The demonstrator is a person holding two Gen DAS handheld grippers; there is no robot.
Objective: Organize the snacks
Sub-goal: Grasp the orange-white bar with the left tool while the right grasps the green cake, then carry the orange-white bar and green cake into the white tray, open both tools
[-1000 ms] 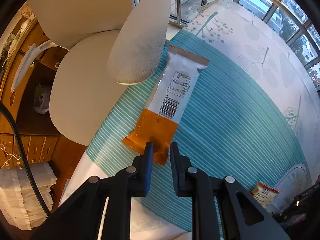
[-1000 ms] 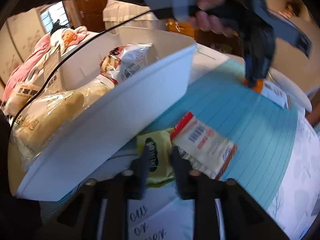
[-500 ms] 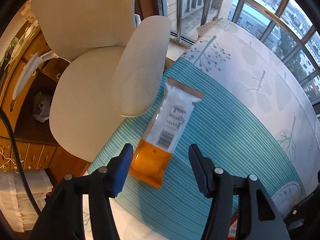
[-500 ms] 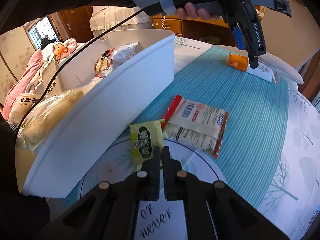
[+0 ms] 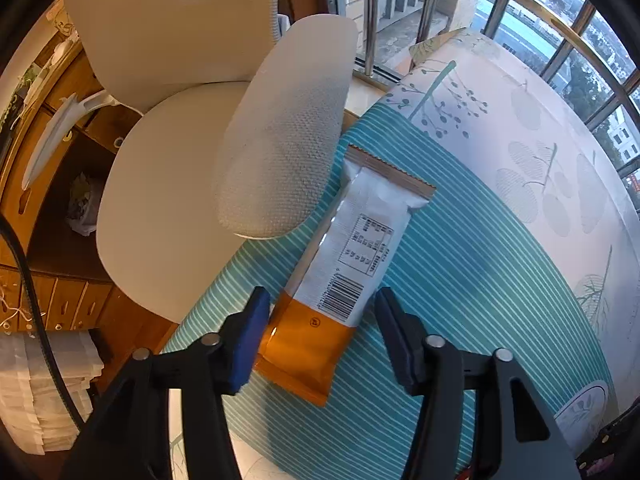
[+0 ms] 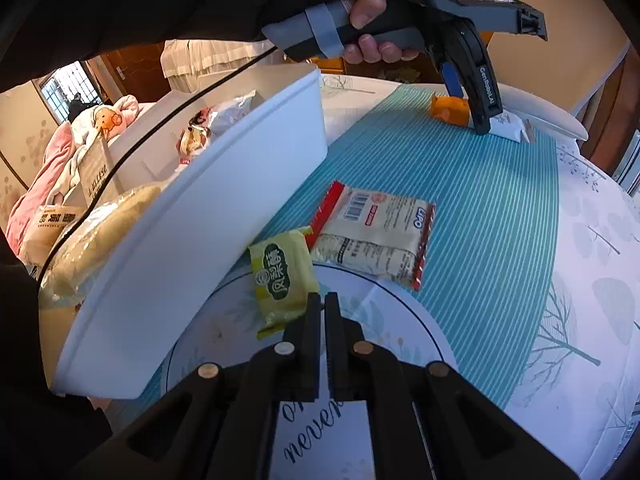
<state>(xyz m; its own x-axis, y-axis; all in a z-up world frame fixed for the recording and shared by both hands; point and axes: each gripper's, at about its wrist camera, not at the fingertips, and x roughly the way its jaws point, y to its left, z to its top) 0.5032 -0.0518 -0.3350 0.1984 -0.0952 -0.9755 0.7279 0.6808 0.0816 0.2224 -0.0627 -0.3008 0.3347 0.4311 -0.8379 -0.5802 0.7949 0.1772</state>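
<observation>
A long white packet with an orange end (image 5: 352,264) lies on the teal striped mat (image 5: 460,280) near the table's edge. My left gripper (image 5: 324,332) points down over it. Its jaws straddle the orange end and are closing, and the right pad (image 5: 394,344) is still clear of the wrapper. In the right wrist view that same left gripper (image 6: 480,120) stands at the far end of the mat. My right gripper (image 6: 323,306) is shut, its tips at the near corner of a green packet (image 6: 282,276); nothing shows between them. A beige and red packet (image 6: 380,236) lies beside the green one.
A white bin (image 6: 192,216) holding several bagged snacks stands on the left of the table. A white chair (image 5: 172,168) sits close to the table's edge, its armrest (image 5: 280,152) overhanging the mat. A card with writing (image 6: 316,432) lies under my right gripper.
The left gripper's jaws opened wide from nearly shut and now straddle the orange end. The right gripper's jaws closed and it drew back a little from the green packet.
</observation>
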